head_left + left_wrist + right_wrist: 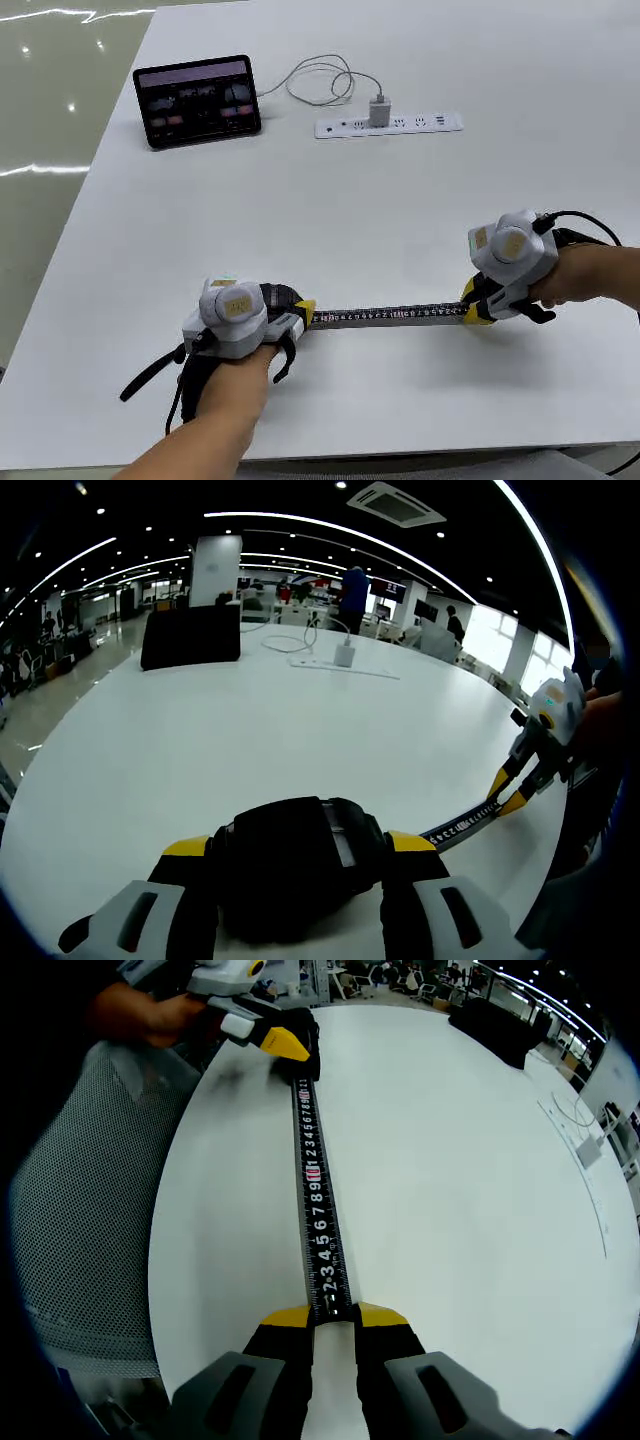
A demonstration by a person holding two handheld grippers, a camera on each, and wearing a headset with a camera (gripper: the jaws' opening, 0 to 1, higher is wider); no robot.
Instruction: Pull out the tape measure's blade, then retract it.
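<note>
Black tape case sits near-left on the table, clamped sideways in the left gripper. The blade runs right to the right gripper, which pinches its tip. The blade looks thin, springy and slick; the case looks rigid and is the best hold.

One bench carries everything. There are two tongs: the left tongs at seven o'clock in the head view and the right tongs at four o'clock. There is one tape measure, with one blade. At eleven o'clock is one tablet. Toward twelve o'clock is one power strip, with one charger and one cable.
</note>
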